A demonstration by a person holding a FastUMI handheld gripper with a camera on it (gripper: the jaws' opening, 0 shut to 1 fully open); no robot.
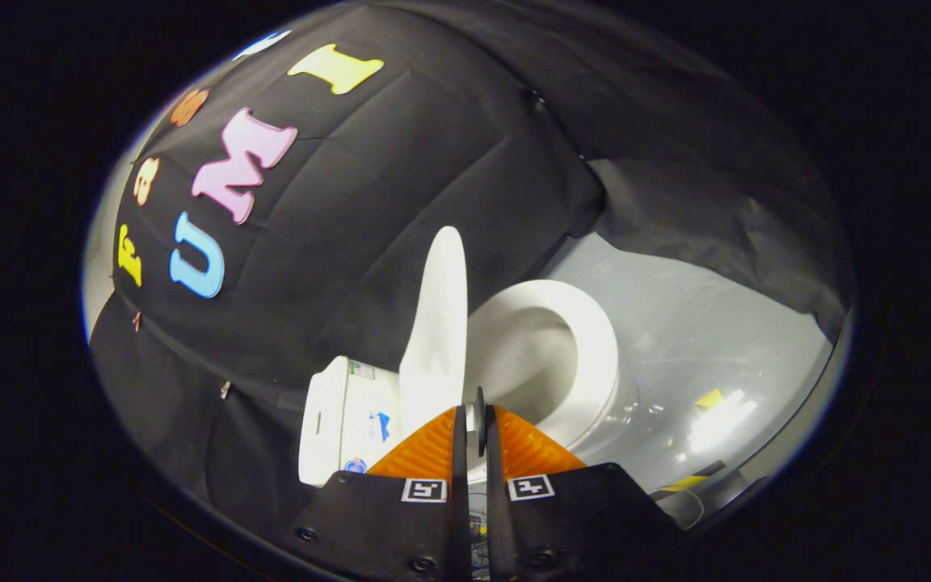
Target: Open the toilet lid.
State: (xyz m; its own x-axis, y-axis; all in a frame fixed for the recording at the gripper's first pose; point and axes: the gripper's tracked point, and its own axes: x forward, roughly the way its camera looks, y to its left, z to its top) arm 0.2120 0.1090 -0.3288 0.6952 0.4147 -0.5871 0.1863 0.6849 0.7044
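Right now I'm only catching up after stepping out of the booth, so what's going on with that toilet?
A person is working a hand-held gripper at a white toilet. The toilet lid stands raised, roughly upright, just ahead of the fingers, with the seat and bowl exposed beyond it. The fingers are nearly together with a small dark disc-like part in the narrow gap between them; whether they pinch anything is unclear. The lid looks open already.

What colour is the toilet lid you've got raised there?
White, plain, seen best in the gripper view: the toilet lid stands upright just ahead of the closed gripper.
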